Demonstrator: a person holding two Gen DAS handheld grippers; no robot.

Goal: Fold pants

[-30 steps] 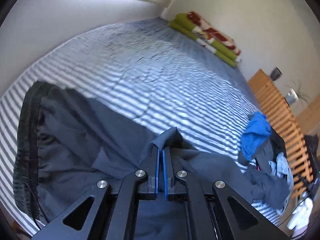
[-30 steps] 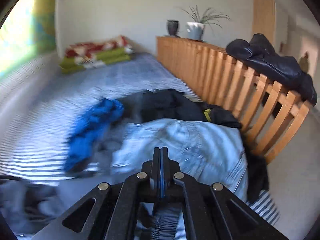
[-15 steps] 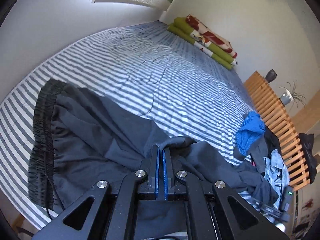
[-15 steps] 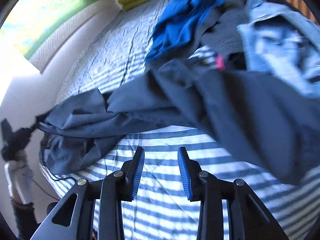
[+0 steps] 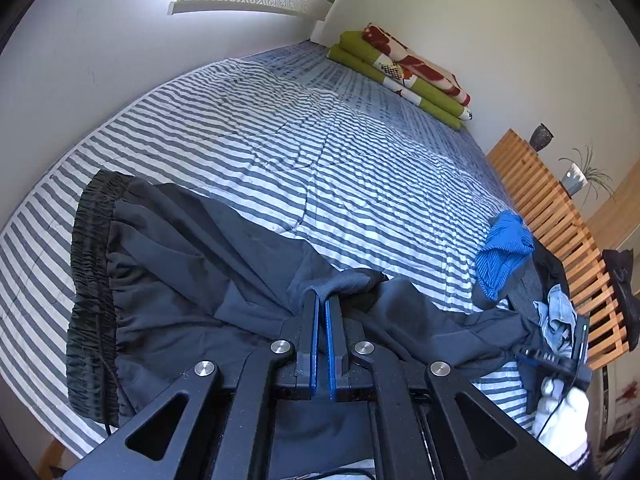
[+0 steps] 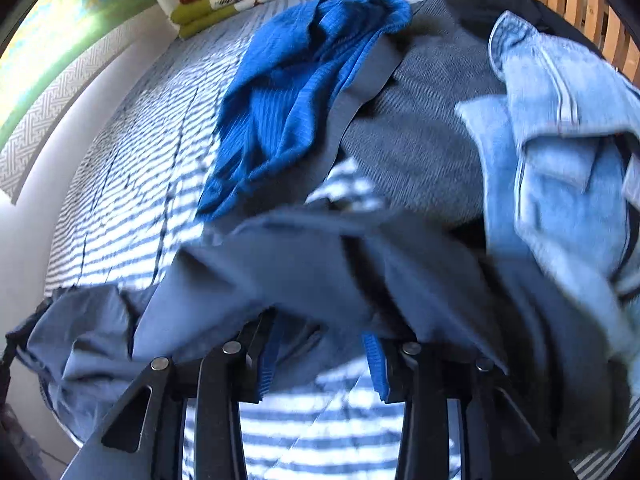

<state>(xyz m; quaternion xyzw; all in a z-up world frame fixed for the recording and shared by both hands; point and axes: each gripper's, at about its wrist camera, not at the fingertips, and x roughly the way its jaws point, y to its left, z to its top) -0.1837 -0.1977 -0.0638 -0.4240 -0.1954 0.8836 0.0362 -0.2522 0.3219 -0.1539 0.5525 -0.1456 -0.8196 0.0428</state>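
Dark navy pants (image 5: 192, 280) lie spread on the striped bed, their black elastic waistband (image 5: 90, 280) at the left. My left gripper (image 5: 322, 300) is shut on a raised fold of the pants near the crotch. One pants leg (image 6: 320, 272) runs right toward a clothes pile. My right gripper (image 6: 322, 336) points down at that leg with its jaws opening. The leg's edge drapes over the fingertips, but the blue pads (image 6: 376, 364) do not press on it. In the left wrist view the right gripper (image 5: 560, 360) shows at the far right, held by a white-gloved hand (image 5: 564, 412).
A pile of clothes sits by the leg's end: a bright blue knit (image 6: 300, 92), a grey garment (image 6: 420, 140) and light denim (image 6: 560, 140). Folded green and red blankets (image 5: 404, 76) lie at the bed's far end. A wooden slatted rail (image 5: 560, 220) borders the right side.
My right gripper went from shut to open, tipped downward and dropped close to the pants leg. The left gripper rose slightly, keeping its hold on the fold.
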